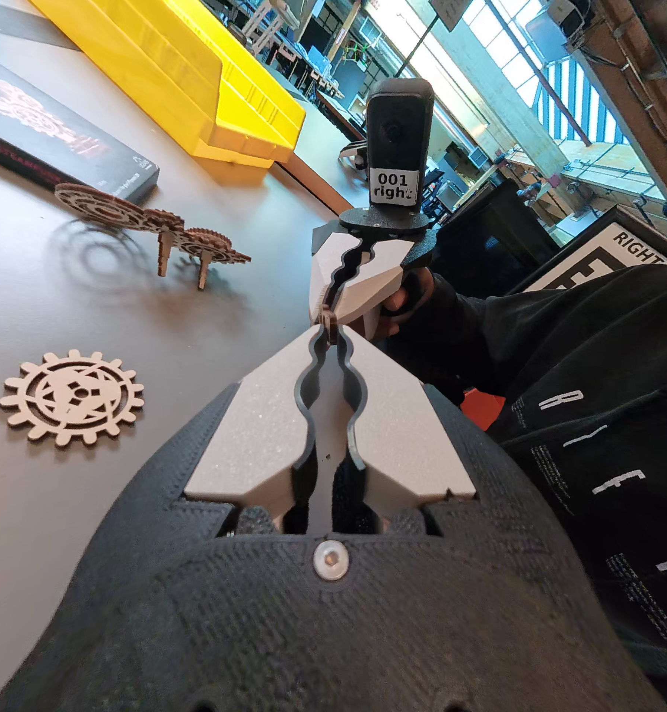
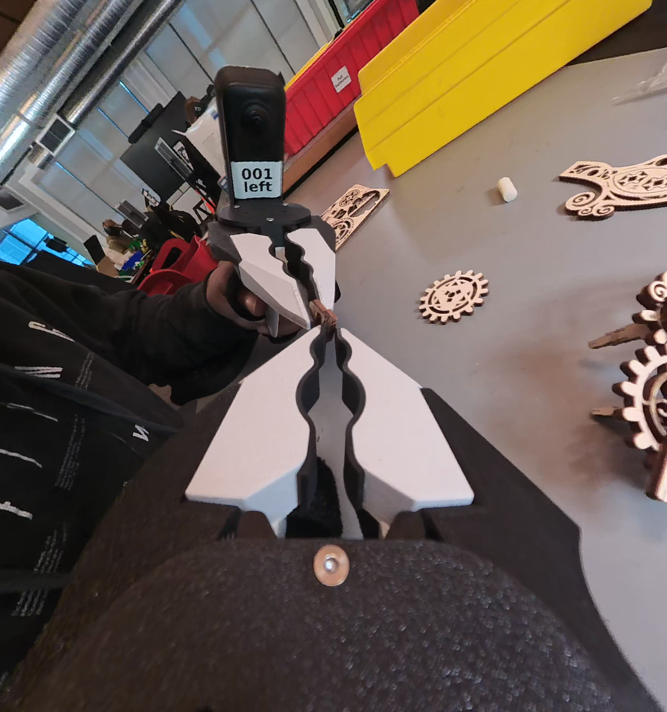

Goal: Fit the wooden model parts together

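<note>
My two grippers meet tip to tip above the grey table (image 1: 247, 346). In the left wrist view, my left gripper (image 1: 328, 336) is nearly closed on a small brown wooden part (image 1: 326, 320). My right gripper (image 1: 323, 308) faces it and pinches the same small part from the far side. In the right wrist view, my right gripper (image 2: 327, 333) and left gripper (image 2: 318, 308) clamp the small wooden part (image 2: 323, 310). I cannot tell whether it is one piece or two. A loose pale gear (image 1: 71, 397) (image 2: 454, 296) lies flat. An assembled gear model (image 1: 150, 227) (image 2: 659, 393) stands on pegs.
Yellow bins (image 1: 193, 77) (image 2: 478, 84) and a red bin (image 2: 343, 77) stand at the table's far edge. A black box (image 1: 46, 131), an ornate flat wooden piece (image 2: 628, 188), a cut wooden sheet (image 2: 353, 212) and a small white cylinder (image 2: 507, 188) lie on the table. Black sleeves (image 1: 555, 346) (image 2: 93, 327) hold the grippers. Only a small space, under 4 cm, lies between the two pairs of fingers. The loose pale gear (image 2: 454, 296) is about equally far from each gripper, around 11 cm. It turns up in the left wrist view (image 1: 88, 386) as well.
</note>
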Demonstrator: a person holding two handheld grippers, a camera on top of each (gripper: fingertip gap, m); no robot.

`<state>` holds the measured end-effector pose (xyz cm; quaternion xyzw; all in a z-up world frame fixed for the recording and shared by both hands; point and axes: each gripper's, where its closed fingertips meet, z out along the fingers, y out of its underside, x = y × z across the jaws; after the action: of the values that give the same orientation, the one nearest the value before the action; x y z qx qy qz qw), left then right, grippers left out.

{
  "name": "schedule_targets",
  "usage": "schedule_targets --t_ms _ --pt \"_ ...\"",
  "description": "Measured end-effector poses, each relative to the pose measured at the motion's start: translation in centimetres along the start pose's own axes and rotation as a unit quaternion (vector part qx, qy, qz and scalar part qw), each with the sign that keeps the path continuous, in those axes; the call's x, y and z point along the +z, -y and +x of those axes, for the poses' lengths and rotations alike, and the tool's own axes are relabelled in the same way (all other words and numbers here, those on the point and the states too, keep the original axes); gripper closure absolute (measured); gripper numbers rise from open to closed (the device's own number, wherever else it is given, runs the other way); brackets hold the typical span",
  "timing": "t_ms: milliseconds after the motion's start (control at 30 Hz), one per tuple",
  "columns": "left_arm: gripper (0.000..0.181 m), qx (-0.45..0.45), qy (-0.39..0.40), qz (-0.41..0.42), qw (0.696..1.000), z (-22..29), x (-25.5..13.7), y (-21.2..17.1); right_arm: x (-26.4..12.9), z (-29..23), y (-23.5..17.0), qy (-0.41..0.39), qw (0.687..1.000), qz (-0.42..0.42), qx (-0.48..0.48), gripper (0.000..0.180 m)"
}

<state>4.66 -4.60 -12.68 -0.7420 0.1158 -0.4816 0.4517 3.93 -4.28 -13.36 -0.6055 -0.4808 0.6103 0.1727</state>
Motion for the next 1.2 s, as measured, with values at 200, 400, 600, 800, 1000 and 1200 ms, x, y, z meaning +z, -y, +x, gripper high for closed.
schedule_targets --t_ms 200,400,600,800,1000,1200 --pt "0.176 0.030 -0.003 0.012 0.999 0.8 -0.1 0.5 -0.1 -0.4 0.7 -0.003 0.999 0.033 -0.019 0.180" --pt "0.176 0.017 -0.051 0.008 0.999 1.3 -0.7 0.5 0.3 -1.0 0.9 0.008 0.997 0.052 -0.053 0.180" --pt "0.176 0.051 -0.076 0.019 0.996 2.3 -0.9 0.9 0.0 -2.2 1.7 0.049 0.995 0.087 -0.030 0.179" --pt "0.176 0.128 -0.034 -0.021 0.991 1.6 -0.8 0.1 0.3 -1.5 1.0 0.015 0.997 0.063 -0.031 0.179" --pt "0.176 0.203 -0.020 -0.052 0.978 1.7 -0.6 -0.6 0.2 -1.5 0.0 0.090 0.990 0.047 0.100 0.179" --pt "0.176 0.161 -0.016 -0.052 0.985 1.1 -0.6 -0.5 0.4 -0.8 0.1 0.013 0.999 0.018 -0.045 0.178"
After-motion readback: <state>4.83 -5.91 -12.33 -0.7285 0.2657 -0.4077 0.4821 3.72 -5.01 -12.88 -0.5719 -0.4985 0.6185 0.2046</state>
